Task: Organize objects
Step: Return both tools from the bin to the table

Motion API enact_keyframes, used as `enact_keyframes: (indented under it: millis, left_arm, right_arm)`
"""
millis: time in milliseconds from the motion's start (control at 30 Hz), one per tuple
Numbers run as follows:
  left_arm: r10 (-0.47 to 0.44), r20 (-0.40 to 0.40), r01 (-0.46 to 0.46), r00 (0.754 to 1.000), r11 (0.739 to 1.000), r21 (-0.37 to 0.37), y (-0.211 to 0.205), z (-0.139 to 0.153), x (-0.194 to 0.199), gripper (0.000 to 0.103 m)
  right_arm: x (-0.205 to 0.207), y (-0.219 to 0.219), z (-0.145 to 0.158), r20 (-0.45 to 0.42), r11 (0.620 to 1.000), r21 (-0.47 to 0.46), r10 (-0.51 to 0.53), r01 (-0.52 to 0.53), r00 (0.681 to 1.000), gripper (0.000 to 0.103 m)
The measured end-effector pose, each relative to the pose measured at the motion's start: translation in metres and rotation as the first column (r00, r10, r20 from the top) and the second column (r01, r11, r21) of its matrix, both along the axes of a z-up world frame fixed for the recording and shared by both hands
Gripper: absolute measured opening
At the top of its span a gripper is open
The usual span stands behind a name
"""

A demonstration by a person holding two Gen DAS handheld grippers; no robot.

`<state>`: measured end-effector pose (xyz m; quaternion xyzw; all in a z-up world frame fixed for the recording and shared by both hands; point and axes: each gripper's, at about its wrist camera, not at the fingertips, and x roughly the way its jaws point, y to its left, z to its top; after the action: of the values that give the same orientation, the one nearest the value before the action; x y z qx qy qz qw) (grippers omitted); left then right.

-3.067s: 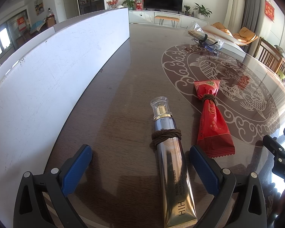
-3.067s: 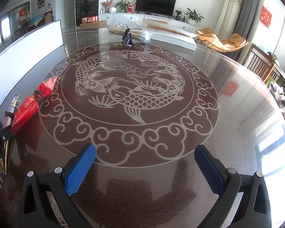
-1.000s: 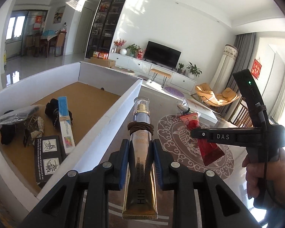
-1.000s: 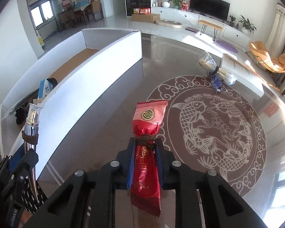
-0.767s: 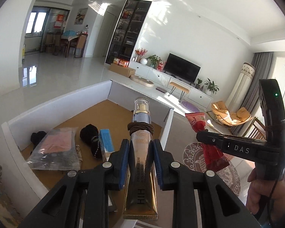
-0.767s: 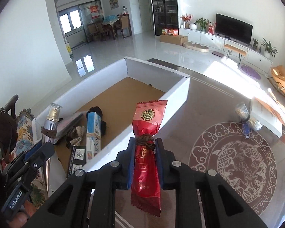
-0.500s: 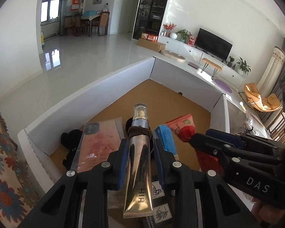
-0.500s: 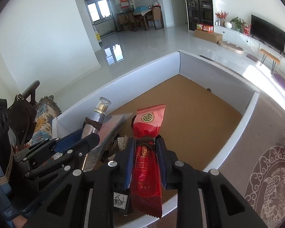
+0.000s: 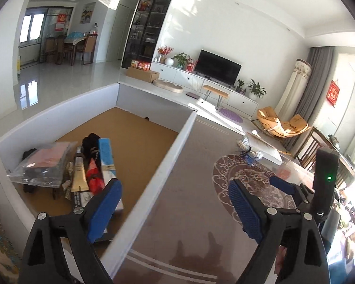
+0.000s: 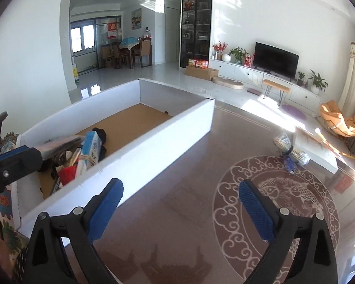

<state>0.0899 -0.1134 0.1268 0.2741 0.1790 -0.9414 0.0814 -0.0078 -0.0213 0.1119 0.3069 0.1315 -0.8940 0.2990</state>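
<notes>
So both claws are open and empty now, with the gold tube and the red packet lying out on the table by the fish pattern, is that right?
Not quite: the left claw and right claw are open and empty, but the gold tube and red packet lie inside the white box, not on the table. The left wrist view shows it.

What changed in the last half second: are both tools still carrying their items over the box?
No. The left tool let go of the gold cosmetic tube and the right tool the red snack packet; both now lie in the white cardboard box. Both tools opened and drew back over the brown table. The bundled sticks stayed put.
</notes>
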Motion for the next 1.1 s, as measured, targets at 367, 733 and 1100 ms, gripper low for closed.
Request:
enact_keyframes:
  millis: [367, 733, 1100]
  left_arm:
    - [-0.304, 0.24, 0.337, 0.922, 0.934, -0.114, 0.14, -0.087, -0.031, 0.102]
    - [-0.183, 0.31, 0.227, 0.933, 0.967, -0.113, 0.103, -0.126, -0.041, 0.102]
    - [-0.144, 0.357, 0.21, 0.923, 0.966, -0.151, 0.099, -0.136, -0.045, 0.102]
  right_arm:
    - [-0.009, 0.222, -0.081, 0.142, 0.902, 0.142, -0.427, 0.408, 0.893, 0.098]
    - [0.002, 0.238, -0.094, 0.186, 0.888, 0.14, -0.458, 0.438, 0.869, 0.098]
    - [0.005, 0.229, -0.095, 0.16, 0.886, 0.149, -0.46, 0.439, 0.874, 0.098]
